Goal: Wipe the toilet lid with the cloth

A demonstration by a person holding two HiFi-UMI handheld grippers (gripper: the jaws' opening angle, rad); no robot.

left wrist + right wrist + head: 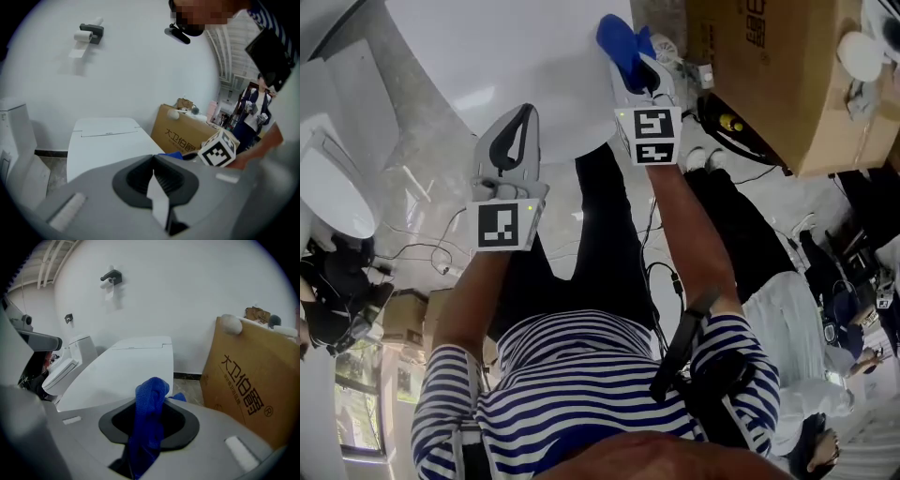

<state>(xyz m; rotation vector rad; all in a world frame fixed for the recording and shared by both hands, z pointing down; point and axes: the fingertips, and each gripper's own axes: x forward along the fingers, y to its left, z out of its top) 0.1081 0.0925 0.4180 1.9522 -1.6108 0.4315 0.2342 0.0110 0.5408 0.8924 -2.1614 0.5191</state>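
The white toilet lid (pixel 516 56) is closed and fills the top of the head view. My right gripper (pixel 636 58) hovers at its right near edge, shut on a blue cloth (pixel 617 39) that sticks out past the jaws. In the right gripper view the cloth (pixel 149 413) stands bunched between the jaws, with the lid (pixel 126 366) just beyond it. I cannot tell whether the cloth touches the lid. My left gripper (pixel 525 112) is over the lid's near edge, shut and holding nothing. The left gripper view shows the lid (pixel 103 140) ahead.
A large cardboard box (pixel 769 75) stands close to the right of the toilet. A second toilet (pixel 337 178) is at the left. Cables (pixel 431 253) lie on the tiled floor. A paper-roll holder (pixel 89 33) hangs on the wall. A seated person's clothing (pixel 806 309) shows at right.
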